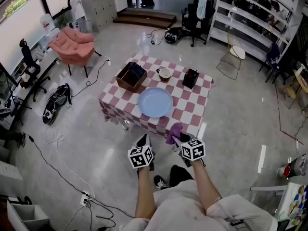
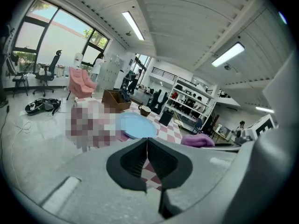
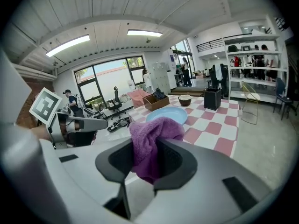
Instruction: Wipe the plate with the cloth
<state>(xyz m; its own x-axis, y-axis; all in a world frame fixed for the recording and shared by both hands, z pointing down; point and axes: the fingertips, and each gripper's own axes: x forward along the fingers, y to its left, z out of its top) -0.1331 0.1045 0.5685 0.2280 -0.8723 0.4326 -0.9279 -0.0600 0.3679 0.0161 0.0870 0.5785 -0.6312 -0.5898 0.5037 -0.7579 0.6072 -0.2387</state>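
Right gripper view: cloth (image 3: 152,141) is pinched by the right gripper (image 3: 145,161), plate (image 3: 167,115) at twelve o'clock; left gripper (image 2: 147,146) is pressed together, empty. Cloth could be dragged loose if snagged on the rim.

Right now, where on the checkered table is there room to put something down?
Bare checks lie right of the blue plate, in front of the black box, and in the near left corner in front of the brown box. The back row, with the cup, is crowded.
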